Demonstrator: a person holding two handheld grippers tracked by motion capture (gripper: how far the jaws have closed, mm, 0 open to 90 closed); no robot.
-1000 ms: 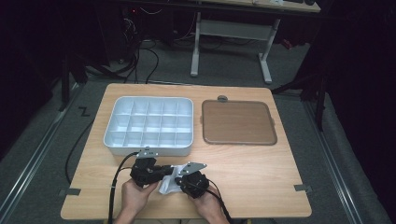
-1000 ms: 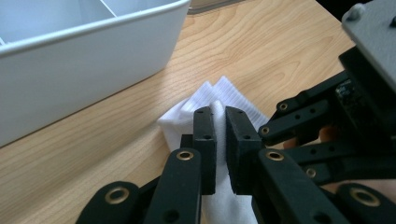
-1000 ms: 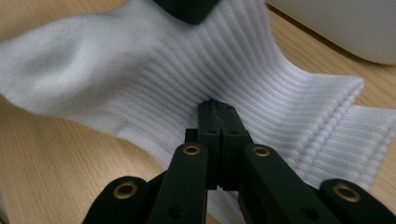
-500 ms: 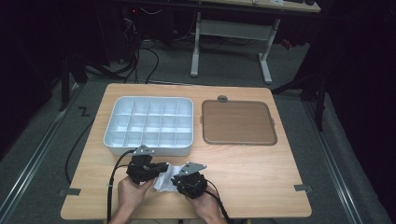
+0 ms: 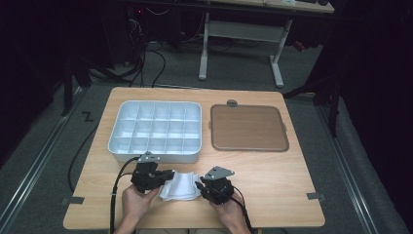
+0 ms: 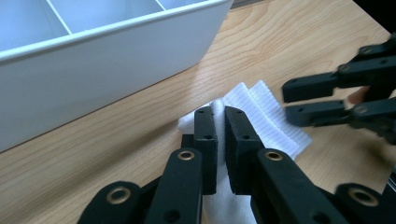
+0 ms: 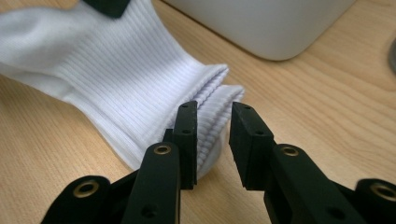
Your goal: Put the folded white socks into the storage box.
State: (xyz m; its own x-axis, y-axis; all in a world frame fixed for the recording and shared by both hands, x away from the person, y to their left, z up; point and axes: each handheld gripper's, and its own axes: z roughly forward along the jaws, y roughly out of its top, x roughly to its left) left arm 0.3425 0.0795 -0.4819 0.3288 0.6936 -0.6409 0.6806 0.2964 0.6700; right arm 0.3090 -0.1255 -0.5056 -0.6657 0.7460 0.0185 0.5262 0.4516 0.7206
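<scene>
Left gripper [image 6: 220, 135] pinching one end of the white ribbed sock [image 5: 181, 186], lying on the table [image 5: 272, 170] just in front of the white compartment tray [image 5: 155, 130]. Right gripper [image 7: 212, 140] jaws just been opening, spread a little, cuff edge between them but not squeezed. Best to keep that left pinch firm. Rib detail visible from the gripper views; brown tray [image 5: 248, 127] from the high view.

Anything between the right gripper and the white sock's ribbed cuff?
Nothing visible. The right gripper sits right at the white sock, its jaws just opened around the cuff edge; the left gripper is shut on the other end.
</scene>
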